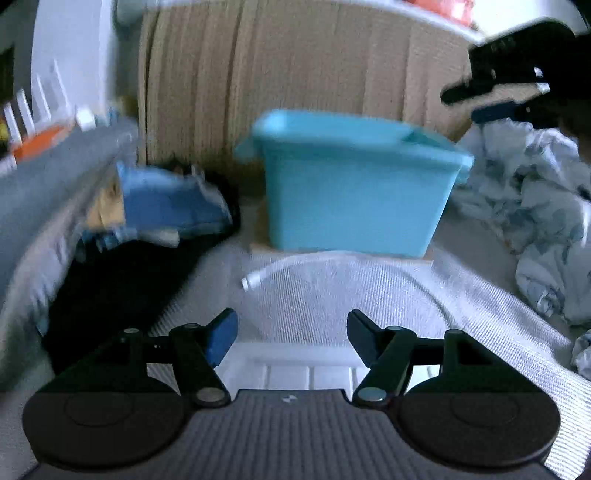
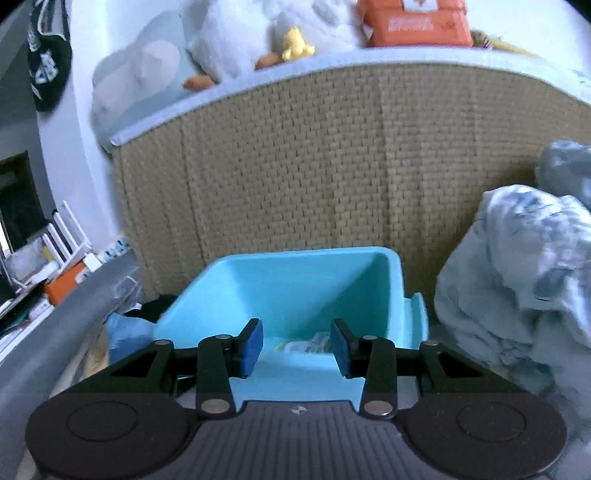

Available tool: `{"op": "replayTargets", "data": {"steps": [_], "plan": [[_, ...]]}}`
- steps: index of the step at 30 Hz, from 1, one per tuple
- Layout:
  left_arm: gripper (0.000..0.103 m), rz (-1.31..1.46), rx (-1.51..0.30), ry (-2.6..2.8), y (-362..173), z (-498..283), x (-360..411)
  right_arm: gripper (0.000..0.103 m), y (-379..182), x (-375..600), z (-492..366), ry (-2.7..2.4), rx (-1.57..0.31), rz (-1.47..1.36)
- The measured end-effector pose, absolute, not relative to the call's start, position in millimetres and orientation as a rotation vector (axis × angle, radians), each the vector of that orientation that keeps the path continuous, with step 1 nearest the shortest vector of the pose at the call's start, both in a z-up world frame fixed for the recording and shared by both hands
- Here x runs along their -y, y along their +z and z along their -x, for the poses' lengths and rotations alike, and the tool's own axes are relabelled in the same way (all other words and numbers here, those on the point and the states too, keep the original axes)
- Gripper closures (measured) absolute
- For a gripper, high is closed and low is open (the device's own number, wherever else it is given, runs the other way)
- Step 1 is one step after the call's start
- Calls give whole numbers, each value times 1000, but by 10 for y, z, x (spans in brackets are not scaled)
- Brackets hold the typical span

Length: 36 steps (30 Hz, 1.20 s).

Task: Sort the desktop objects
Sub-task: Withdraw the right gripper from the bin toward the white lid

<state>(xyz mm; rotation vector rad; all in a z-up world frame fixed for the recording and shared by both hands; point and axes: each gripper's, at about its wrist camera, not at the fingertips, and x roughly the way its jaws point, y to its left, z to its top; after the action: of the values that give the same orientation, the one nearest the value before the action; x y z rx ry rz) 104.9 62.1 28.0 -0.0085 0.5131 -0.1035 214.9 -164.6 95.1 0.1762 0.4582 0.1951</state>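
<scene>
The left gripper (image 1: 291, 338) has its jaws spread wide with nothing between them, hanging over a white ribbed cloth (image 1: 332, 295) that covers the surface. A white cable (image 1: 295, 267) curves across that cloth just ahead of the fingers, its plug end (image 1: 248, 282) pointing left. Beyond the cable stands the turquoise bin (image 1: 351, 199), on the far side of the surface against a woven tan panel (image 1: 280, 74). Left of the bin lies a blue package (image 1: 166, 203) on something dark, blurred too much to read. Right of the bin is a crumpled pale blue-patterned fabric (image 1: 535, 221).

The right gripper (image 2: 296, 347) is also wide apart and empty, held above the near rim of the turquoise bin (image 2: 288, 280), looking down into it. At the bottom of the bin lies a small pale packet (image 2: 310, 345), seen between the blue pads (image 2: 253, 347); what it is I cannot tell. The same crumpled fabric (image 2: 517, 277) sits just beside the bin on the right. On top of the woven panel (image 2: 295, 177) rest an orange pack (image 2: 413, 22) and plush toys (image 2: 258, 33)
</scene>
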Motion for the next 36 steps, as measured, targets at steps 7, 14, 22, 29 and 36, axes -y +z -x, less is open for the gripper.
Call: {"op": "replayTargets", "data": {"steps": [7,14,22,29,36], "plan": [[23,-46,-370,-96,939,-638,-699,57,1278,1694,-1453,223,-396,-89],[19,-77,-250,-53,1705,-113,-949,57,1449,1792,-877,254,-349,-116],[11,-29,-236,-59,2160,278,-1120,52,1494,1773,-414,288,-324,-112],[11,-80,-317,-63,1616,259,-944,52,1243,1770,-123,285,-358,-119],[11,-60,-428,-70,1010,100,-902,52,836,1838,-61,241,-426,-162]]}}
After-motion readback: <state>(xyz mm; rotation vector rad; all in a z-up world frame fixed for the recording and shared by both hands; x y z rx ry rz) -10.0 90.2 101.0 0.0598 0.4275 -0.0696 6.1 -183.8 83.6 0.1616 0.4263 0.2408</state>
